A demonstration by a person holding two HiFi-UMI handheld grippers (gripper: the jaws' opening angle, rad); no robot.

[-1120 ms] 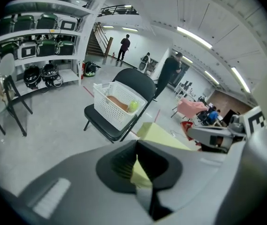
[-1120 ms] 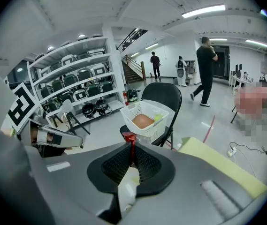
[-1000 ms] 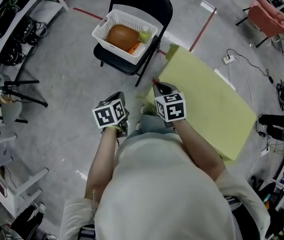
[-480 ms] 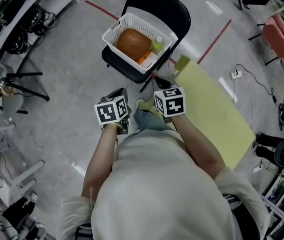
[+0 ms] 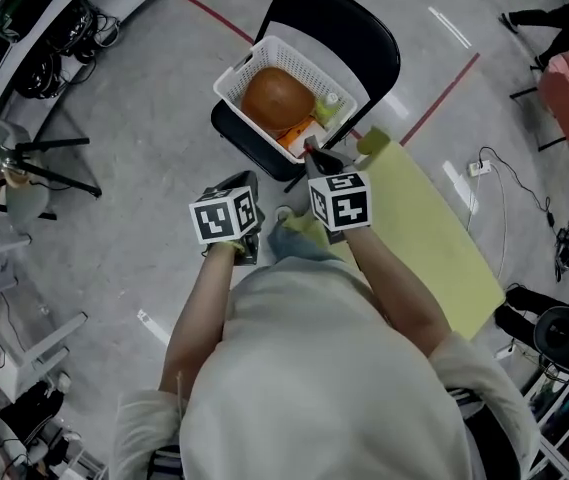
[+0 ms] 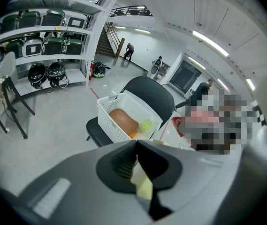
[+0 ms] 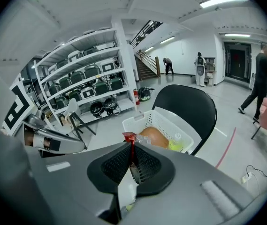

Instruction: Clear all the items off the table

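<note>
On the black chair point(image 5: 359, 33) sits the white basket point(image 5: 242, 63), with a brown round item point(image 5: 276, 98) and a green bottle point(image 5: 328, 108) inside. My right gripper point(image 7: 131, 150) pinches a thin red-edged packet point(image 7: 129, 137) near the basket. My left gripper point(image 6: 136, 143) is closed on nothing. I see the yellow table point(image 5: 434, 238) at my right.

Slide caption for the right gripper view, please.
Right gripper shut on a red-tipped packet, facing the white basket on a black chair.
</note>
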